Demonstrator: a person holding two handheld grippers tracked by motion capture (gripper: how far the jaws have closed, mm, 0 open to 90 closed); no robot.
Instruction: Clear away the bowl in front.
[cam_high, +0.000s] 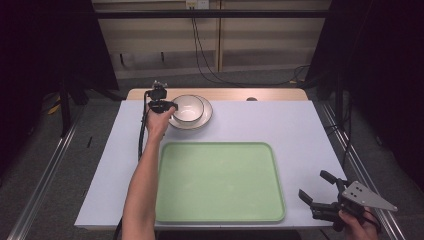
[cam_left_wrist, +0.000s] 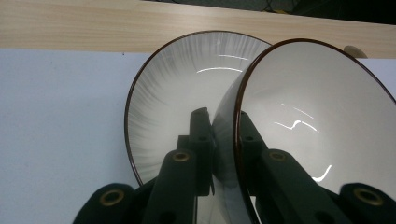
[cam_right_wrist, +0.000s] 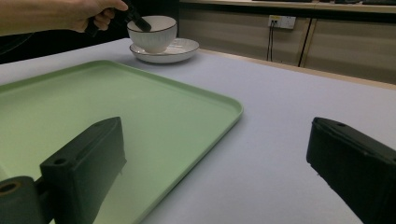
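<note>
- Left gripper (cam_left_wrist: 224, 135): jaws clamped on the rim of the bowl (cam_high: 188, 107), which sits in the plate (cam_high: 206, 116) beyond the tray (cam_high: 220, 181)
- Tray bare; transfer judged barely begun
- Right gripper (cam_high: 316, 193): jaws spread, empty, beside the tray

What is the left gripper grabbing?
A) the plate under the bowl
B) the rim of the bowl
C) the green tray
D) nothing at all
B: in the left gripper view, the left gripper has one jaw outside and one inside the wall of the bowl, which sits on the plate.
</note>
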